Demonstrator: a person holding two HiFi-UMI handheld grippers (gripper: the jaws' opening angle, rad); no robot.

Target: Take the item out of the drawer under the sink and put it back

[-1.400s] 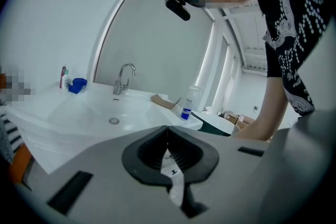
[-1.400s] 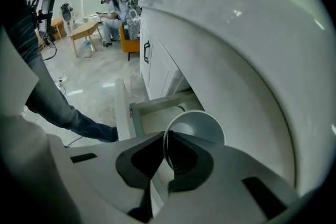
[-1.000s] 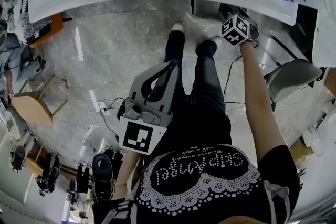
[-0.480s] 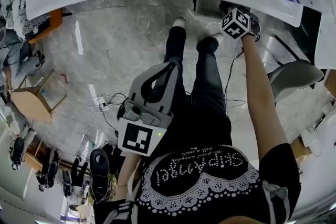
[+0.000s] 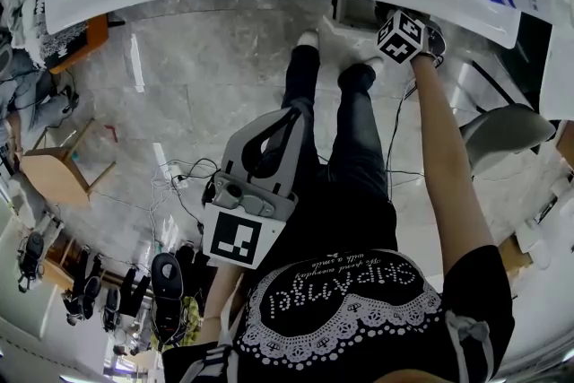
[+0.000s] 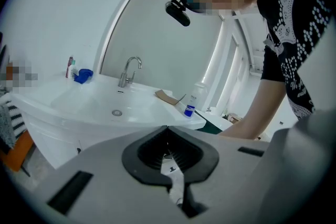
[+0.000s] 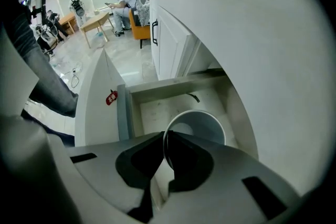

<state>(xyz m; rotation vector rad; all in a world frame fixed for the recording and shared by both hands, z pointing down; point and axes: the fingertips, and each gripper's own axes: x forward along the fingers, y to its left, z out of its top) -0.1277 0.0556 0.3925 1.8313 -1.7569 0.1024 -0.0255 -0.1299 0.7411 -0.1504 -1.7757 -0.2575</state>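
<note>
Right now the right claw pinches the cup by its rim, just ahead, over the open drawer. That edge grip may let it pivot, slip, or clip the drawer wall. The left claw is pressed together, empty.

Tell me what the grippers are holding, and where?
The right gripper pinches the white cup by its rim; the left gripper holds nothing.

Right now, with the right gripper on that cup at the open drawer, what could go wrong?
1. The right gripper pinches only one side of the thin rim of the cup, so the cup could tilt or slip and drop into the drawer.
2. The sink basin overhangs close beside the cup, and a careless lift may knock the cup against it.
</note>
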